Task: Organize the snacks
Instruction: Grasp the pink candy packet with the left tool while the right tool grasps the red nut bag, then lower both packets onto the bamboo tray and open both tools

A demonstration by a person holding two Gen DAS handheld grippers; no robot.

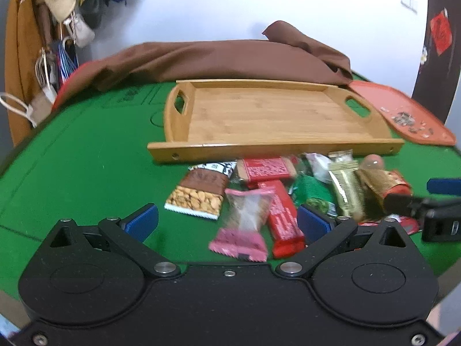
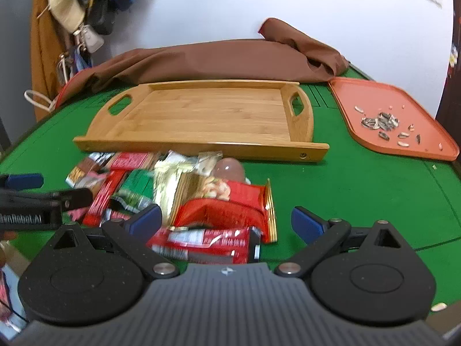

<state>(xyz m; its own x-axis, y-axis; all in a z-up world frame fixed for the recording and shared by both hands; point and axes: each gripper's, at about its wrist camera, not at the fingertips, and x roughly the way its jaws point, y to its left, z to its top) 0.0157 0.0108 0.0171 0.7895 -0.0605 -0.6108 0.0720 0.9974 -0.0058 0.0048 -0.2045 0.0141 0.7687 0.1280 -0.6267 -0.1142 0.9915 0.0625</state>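
A loose heap of wrapped snacks [image 1: 288, 196] is seen lying on the green felt table [image 1: 86, 167], just in front of the near rail of the rectangular bamboo serving tray with cut-out handles [image 1: 268, 115]. The tray floor is bare; nothing has been placed in it yet.

The left gripper [image 1: 227, 219] is held low over the near edge of the heap, jaws spread wide, nothing held. The pink-ended clear wrapper [image 1: 245, 225] and the long red bar [image 1: 283, 219] lie between its blue pads. The right gripper [image 2: 226, 220] is likewise spread apart and empty, with the crumpled red foil packet [image 2: 227, 213] and the red-and-silver bar [image 2: 201, 242] lying between its pads. Both views are motion-blurred across the heap.

Risks judged from this layout:
- The packets overlap and touch; two wrappers could be caught in one closure, or a neighbour dragged along and dropped short of the tray.
- Foil and film wrappers are expected to be slippery and crushable; a shallow pinch on an end-seal may slide off.
- The two grippers stand near each other over the same heap, each showing at the edge of the other's view; simultaneous reaches could collide.
- The tray's near rail is raised; a low carry could strike it and shift the tray.
- The flat orange plastic tray holding sunflower seeds and shells [image 2: 389, 115] lies just beside the bamboo tray; a wide sweep could scatter its contents.
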